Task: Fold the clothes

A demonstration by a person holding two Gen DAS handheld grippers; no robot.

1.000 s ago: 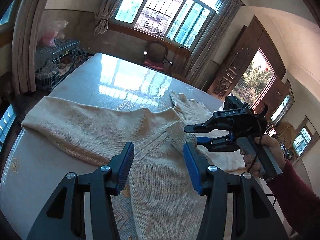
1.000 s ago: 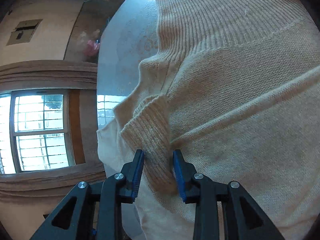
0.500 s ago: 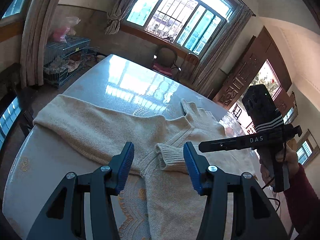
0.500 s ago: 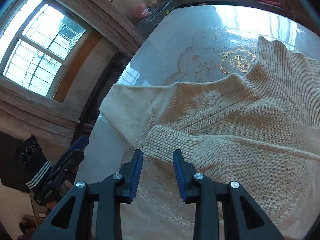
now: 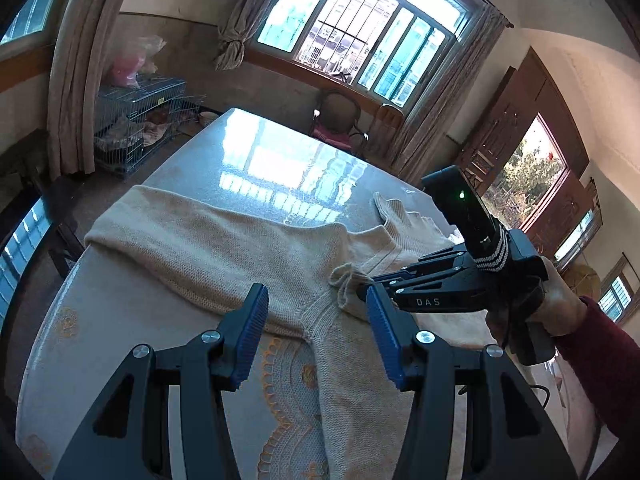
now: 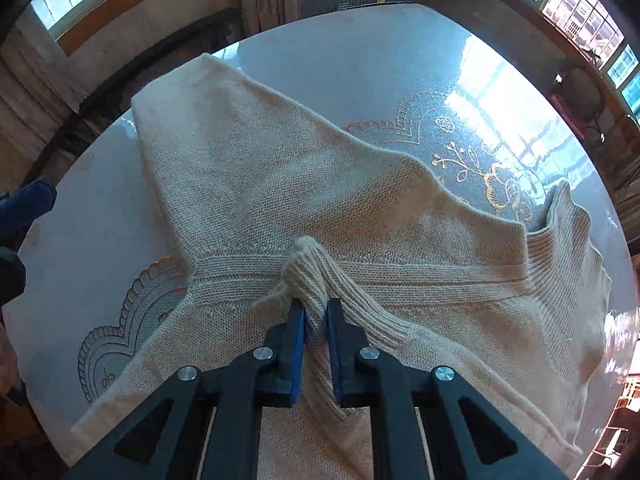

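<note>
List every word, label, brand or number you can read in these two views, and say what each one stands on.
"DAS": pale letters on the black body of the right gripper, seen from the left wrist view.
A small yellow label on the wire cage by the wall: too small to read.
The gold floral and scalloped marks on the table are decoration, not text.
The beige sweater shows no tag or print.

A home's dining room: table (image 5: 120, 320), chairs (image 5: 338, 120), curtained window (image 5: 360, 52).
</note>
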